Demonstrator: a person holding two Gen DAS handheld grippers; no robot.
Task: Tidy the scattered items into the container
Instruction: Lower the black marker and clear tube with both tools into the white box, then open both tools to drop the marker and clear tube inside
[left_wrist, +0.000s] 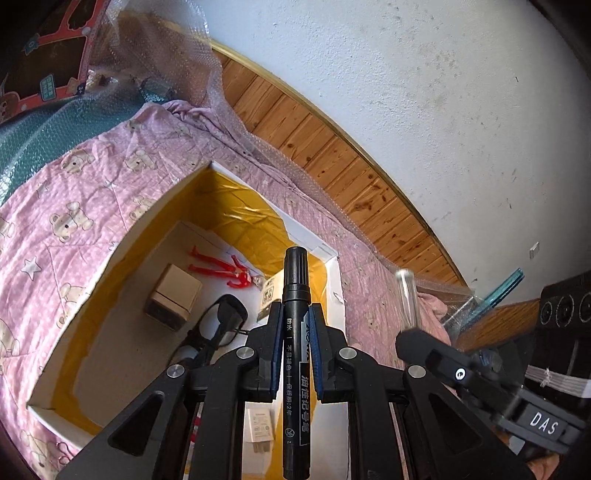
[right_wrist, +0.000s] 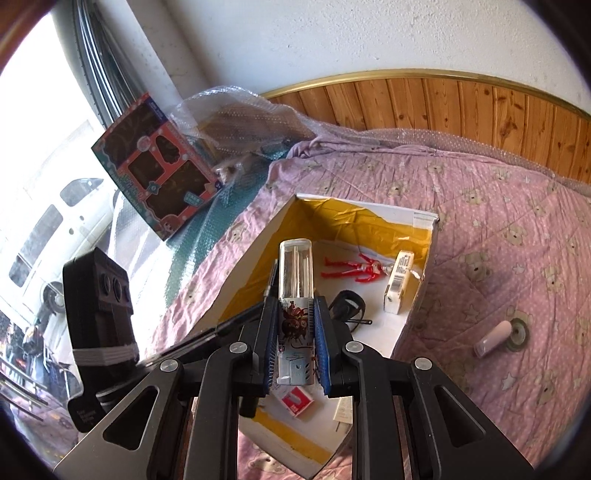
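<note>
Left wrist view: my left gripper is closed tight on a black marker, which stands upright between the blue pads with its cap end poking out past the fingertips. It hangs above the open box, the white container lined with yellow. Down inside the box, beyond the marker, lie a red toy figure, a small brown carton and a pair of black glasses; a white charger sits on the box floor nearer my wrist. The box rests on a pink bear-print quilt.

In the right wrist view, my right gripper is clamped on a clear plastic tube with a printed label, also held upright over the box. Below it, on the box floor, a small red-and-white card lies flat, and a cream carton lies toward the box's far right wall, just beside the red figure. Outside the box, off its right wall on the quilt, a small white capsule-like item is still lying loose.
</note>
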